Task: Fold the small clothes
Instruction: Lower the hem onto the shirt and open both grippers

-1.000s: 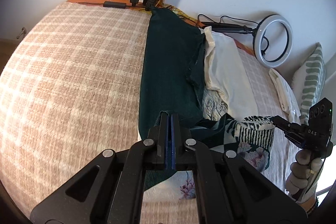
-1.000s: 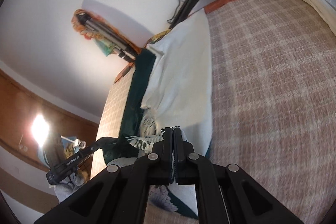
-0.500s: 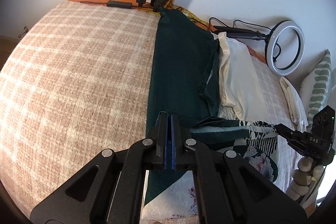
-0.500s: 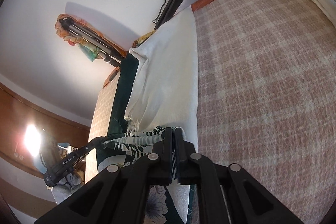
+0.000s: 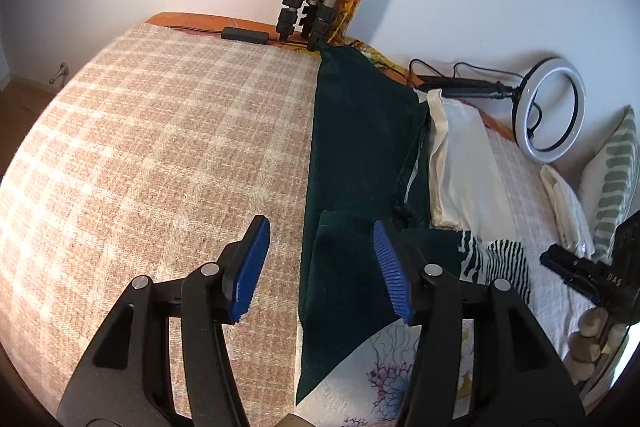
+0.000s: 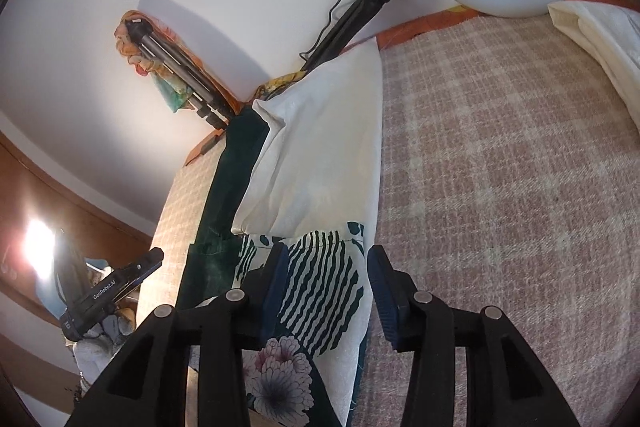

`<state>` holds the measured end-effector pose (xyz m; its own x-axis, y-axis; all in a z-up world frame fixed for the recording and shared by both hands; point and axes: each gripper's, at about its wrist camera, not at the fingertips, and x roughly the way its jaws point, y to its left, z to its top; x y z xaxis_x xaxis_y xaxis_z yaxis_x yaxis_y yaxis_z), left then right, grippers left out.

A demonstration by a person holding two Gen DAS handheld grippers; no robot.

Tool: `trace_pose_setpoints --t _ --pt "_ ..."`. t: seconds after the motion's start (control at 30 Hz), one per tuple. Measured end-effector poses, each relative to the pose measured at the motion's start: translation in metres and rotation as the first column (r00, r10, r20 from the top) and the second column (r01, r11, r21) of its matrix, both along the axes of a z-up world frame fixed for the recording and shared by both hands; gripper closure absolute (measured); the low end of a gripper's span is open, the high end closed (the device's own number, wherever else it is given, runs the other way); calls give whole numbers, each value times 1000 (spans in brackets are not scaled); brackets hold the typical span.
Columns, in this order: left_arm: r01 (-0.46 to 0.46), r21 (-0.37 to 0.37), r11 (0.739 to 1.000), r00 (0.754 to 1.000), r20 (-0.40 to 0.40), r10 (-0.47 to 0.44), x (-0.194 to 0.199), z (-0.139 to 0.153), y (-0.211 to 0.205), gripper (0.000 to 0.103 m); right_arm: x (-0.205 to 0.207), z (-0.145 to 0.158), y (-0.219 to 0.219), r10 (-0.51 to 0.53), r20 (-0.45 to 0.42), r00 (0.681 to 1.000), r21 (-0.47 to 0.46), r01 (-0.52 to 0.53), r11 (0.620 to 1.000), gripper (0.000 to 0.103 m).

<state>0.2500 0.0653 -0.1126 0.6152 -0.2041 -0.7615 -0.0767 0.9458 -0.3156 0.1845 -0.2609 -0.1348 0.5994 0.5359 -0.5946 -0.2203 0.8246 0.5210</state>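
A floral-printed cloth with dark green and striped patches (image 6: pixel 320 291) lies flat on the checked bed; it also shows in the left wrist view (image 5: pixel 496 259). A dark green garment (image 5: pixel 356 147) and a cream garment (image 5: pixel 460 163) lie beyond it. My left gripper (image 5: pixel 320 271) is open and empty, just above the printed cloth's dark green corner. My right gripper (image 6: pixel 326 287) is open and empty, its fingers astride the cloth's striped corner. The right gripper also shows in the left wrist view (image 5: pixel 576 271).
A ring light (image 5: pixel 550 111) on a black stand lies at the bed's far edge. A folded tripod (image 5: pixel 308 11) leans on the wall. A striped pillow (image 5: pixel 616 179) and a white cloth (image 6: pixel 596 31) sit at the right. The checked blanket (image 5: pixel 160 147) stretches left.
Both grippers were shut on the printed cloth's corners and held it up. They have lowered it onto the bed and opened, letting go of it.
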Motion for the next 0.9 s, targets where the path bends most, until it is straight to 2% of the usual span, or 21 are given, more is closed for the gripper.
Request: trace_pose_setpoints --t 0.23,0.37,0.5,0.63,0.73,0.9 --pt "12 46 999 1000 13 -13 9 1 -3 48 4 9 0 1 29 1000 -71 1 997 58" --pt "16 50 999 1000 16 -17 27 3 -2 48 15 14 -1 -3 36 999 -121 7 993 49" --pt "27 34 999 1000 10 -28 54 0 1 48 39 19 -5 -9 38 999 -151 15 988 45" --pt "48 62 997 999 11 -48 85 -3 -2 48 69 21 -3 16 48 999 -176 -7 984 43" --pt "49 49 998 999 -4 -49 113 -8 1 48 92 21 1 38 46 998 -199 -28 980 42" --pt "39 32 999 999 -28 -38 160 -17 11 48 129 21 -2 32 41 999 -173 -24 985 41"
